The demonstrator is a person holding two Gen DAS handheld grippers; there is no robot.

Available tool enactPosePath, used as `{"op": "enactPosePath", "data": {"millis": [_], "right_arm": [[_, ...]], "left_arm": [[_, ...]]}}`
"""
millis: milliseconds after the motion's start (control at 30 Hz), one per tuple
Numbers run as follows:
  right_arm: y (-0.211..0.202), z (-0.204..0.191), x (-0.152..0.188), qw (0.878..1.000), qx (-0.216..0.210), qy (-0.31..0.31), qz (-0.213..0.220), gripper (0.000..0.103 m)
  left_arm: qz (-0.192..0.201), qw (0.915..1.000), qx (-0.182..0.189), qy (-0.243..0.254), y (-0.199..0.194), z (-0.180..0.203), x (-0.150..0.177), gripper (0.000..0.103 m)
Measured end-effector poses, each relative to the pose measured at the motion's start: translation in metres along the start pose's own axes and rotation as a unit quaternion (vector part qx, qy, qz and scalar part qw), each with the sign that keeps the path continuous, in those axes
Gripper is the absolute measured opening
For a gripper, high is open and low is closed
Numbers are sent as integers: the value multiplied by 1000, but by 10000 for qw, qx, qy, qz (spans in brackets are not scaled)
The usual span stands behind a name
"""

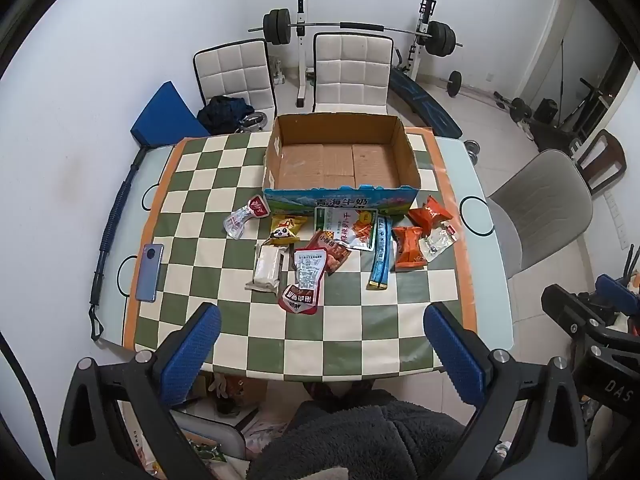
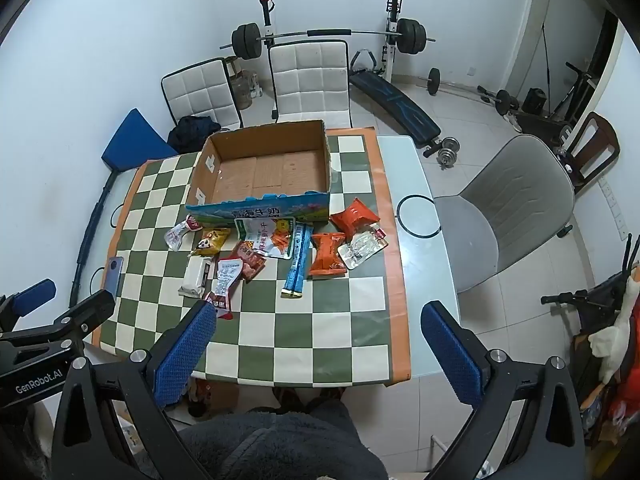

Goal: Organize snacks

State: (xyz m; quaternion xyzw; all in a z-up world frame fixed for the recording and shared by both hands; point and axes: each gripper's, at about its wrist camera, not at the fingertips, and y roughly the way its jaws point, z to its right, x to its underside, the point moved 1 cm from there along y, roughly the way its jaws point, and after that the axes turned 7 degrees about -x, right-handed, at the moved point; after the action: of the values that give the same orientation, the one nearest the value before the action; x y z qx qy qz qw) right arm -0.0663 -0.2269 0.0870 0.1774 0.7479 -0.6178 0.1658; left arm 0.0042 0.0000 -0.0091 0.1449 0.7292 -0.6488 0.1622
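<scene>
An empty open cardboard box (image 1: 340, 160) (image 2: 264, 168) stands at the far middle of the checkered tablecloth. Several snack packets lie in front of it: a long blue stick pack (image 1: 381, 254) (image 2: 297, 259), two orange packs (image 1: 409, 248) (image 2: 327, 254), a white bar (image 1: 267, 266) (image 2: 194, 278), a red pouch (image 1: 304, 284) (image 2: 224, 286), a yellow panda pack (image 1: 286, 230) (image 2: 212, 240), and a white-green bag (image 1: 348, 226) (image 2: 267, 236). My left gripper (image 1: 320, 344) and right gripper (image 2: 318, 340) are both open and empty, held above the table's near edge, well short of the snacks.
A phone (image 1: 149, 266) (image 2: 114, 270) lies at the tablecloth's left edge. White chairs (image 1: 352, 72) stand behind the table, a grey chair (image 2: 516, 208) at its right. Weight equipment lines the back wall. The right gripper's body (image 1: 592, 320) shows at the left view's right edge.
</scene>
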Motion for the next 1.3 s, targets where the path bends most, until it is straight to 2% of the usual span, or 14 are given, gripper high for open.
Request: {"op": "enactPosePath", "data": {"millis": [1300], "right_arm": [[-2,-2,0,10000,1,-8,-10,103]], "left_arm": [[39,10000,13,-9,0,0,0,103]]}}
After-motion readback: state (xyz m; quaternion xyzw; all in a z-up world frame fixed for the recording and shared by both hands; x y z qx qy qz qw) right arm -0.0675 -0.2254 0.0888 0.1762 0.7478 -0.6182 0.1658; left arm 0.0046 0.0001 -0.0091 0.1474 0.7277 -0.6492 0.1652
